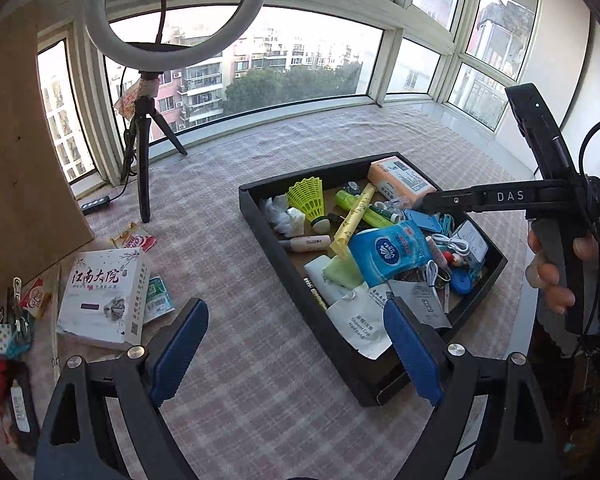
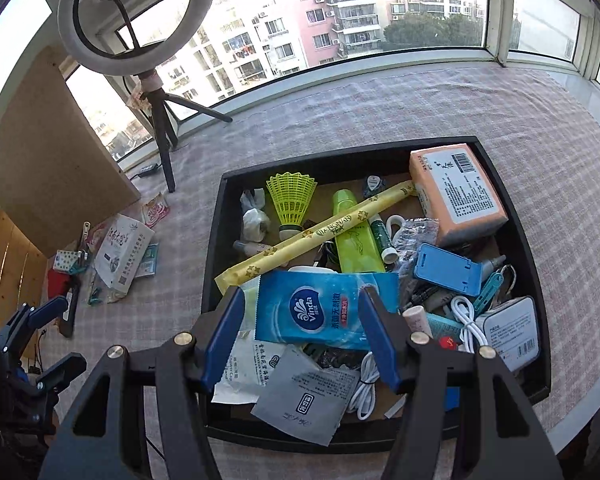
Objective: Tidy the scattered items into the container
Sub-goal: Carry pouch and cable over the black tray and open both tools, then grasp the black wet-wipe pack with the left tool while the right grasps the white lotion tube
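Note:
A black tray point(image 1: 260, 232) point(image 2: 214, 240) on the checked cloth is crowded with small items: a blue Vinda tissue pack point(image 2: 312, 308) point(image 1: 392, 252), a yellow shuttlecock point(image 2: 292, 200), an orange pack point(image 2: 456, 192) and white cables. My right gripper point(image 2: 300, 294) hangs open just over the tissue pack, pads clear of it. My left gripper point(image 1: 296, 308) stands wide open and empty above the cloth at the tray's near left wall. Left of the tray lie a white printed box point(image 1: 108, 300) point(image 2: 124, 252), a snack sachet point(image 1: 134, 238) and a green-white packet point(image 1: 158, 300).
A ring light on a tripod point(image 1: 144, 160) point(image 2: 164, 140) stands at the back left, with a power strip point(image 1: 96, 204) beside it. A wooden board point(image 1: 20, 160) leans at the far left. Clips and small oddments point(image 1: 16, 320) lie below it. Windows bound the far edge.

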